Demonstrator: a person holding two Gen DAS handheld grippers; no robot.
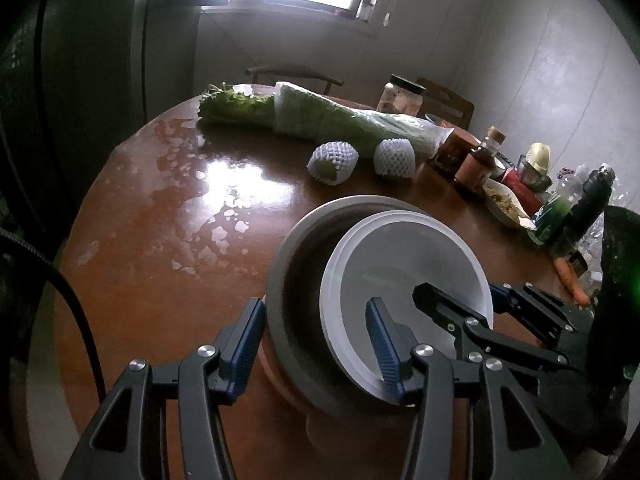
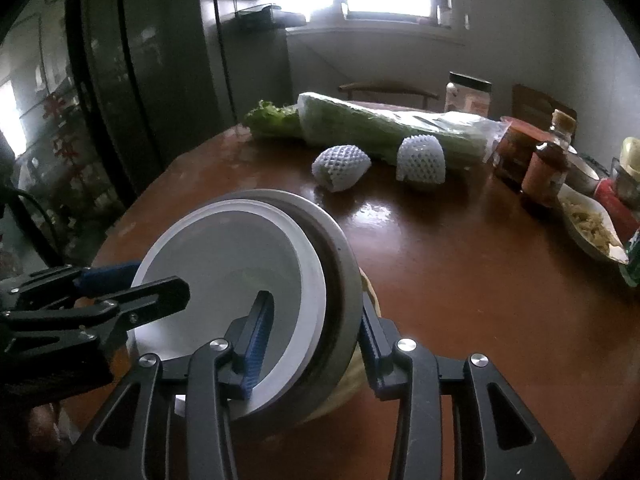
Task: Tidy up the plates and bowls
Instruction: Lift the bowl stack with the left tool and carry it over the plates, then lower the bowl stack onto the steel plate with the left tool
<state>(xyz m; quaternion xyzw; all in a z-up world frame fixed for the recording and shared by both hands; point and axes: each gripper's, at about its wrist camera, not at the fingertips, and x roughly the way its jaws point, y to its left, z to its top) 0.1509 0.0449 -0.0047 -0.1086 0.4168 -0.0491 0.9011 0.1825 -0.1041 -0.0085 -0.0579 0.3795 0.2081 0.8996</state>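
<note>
The bowls are sitting nested near the table's [image 1: 160, 280] front edge: a white bowl [image 1: 408, 264] inside a grey bowl [image 1: 288, 264], and under them something tan is peeking out, too hidden to name. The white one is sitting off-centre, crowded toward one side of the grey rim, so the stack is looking only half settled.

Both tongs are working the stack from opposite sides. The left gripper [image 1: 316, 344] is straddling the grey wall, one blue pad outside, the other reaching inside over the white rim; its jaws are standing partly open, and whether the pads are actually pressing I cannot tell. The right gripper [image 2: 312, 336] is mirroring that on the far side, one pad dipping into the white bowl, the other outside the grey wall, partly open too, contact unclear.

That two-sided hold reads as steadying, perhaps to centre the white bowl or lift the stack level.

The wrapped fruit [image 2: 342, 166] and bagged greens [image 2: 380, 128] are lying well apart, further back.
</note>
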